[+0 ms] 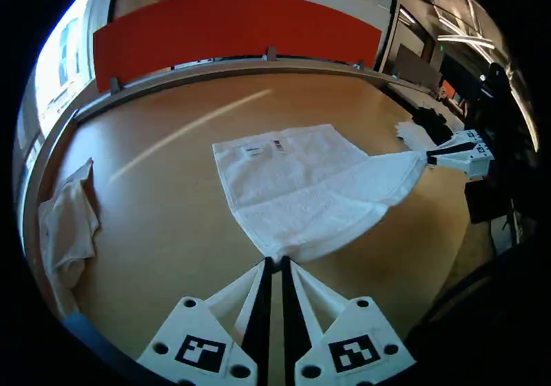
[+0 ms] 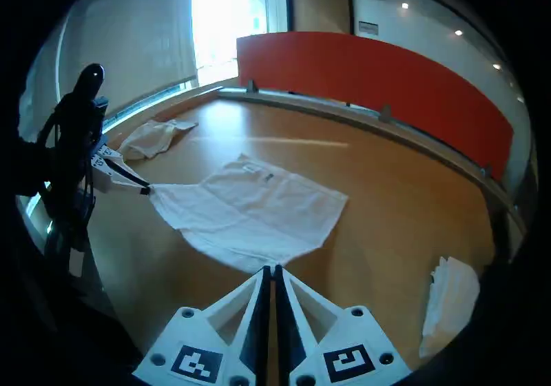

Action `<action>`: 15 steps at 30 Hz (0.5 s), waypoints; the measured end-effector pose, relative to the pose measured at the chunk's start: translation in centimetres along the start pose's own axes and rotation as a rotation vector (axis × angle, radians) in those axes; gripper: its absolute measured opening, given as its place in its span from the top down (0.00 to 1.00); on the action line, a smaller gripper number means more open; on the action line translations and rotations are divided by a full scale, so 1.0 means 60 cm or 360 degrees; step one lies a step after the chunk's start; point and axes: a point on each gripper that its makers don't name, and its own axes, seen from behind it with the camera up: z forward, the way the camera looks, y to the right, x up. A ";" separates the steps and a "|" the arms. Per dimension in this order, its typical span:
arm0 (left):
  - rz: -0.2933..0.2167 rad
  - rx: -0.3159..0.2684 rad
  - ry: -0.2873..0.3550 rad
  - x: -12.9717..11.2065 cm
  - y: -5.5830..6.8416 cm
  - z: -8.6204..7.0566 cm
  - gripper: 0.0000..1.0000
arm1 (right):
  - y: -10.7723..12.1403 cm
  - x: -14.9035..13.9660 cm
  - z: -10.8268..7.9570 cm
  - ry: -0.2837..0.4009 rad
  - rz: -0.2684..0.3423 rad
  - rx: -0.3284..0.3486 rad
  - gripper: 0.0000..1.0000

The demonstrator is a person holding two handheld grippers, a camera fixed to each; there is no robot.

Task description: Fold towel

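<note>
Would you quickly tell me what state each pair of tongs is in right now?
Left tongs: closed on a corner of the white terry-cloth towel.
Right tongs: closed on another corner of the same towel.

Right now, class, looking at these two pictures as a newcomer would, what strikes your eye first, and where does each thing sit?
The white towel lying in the middle of the wooden table stands out first. The left gripper and the right gripper each pinch one of its corners. Behind it, a bright red panel runs along the table's far edge.
</note>
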 end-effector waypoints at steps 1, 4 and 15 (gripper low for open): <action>-0.0008 -0.0003 0.0000 0.001 0.002 -0.005 0.90 | -0.001 0.002 -0.004 0.0002 0.0002 0.0003 0.96; -0.0032 -0.0010 -0.0001 0.002 0.009 -0.019 0.90 | -0.005 0.009 -0.017 0.0005 0.0005 0.0012 0.96; -0.0076 -0.0033 -0.0007 -0.001 0.032 -0.053 0.90 | -0.018 0.007 -0.046 -0.0023 0.0014 0.0037 0.96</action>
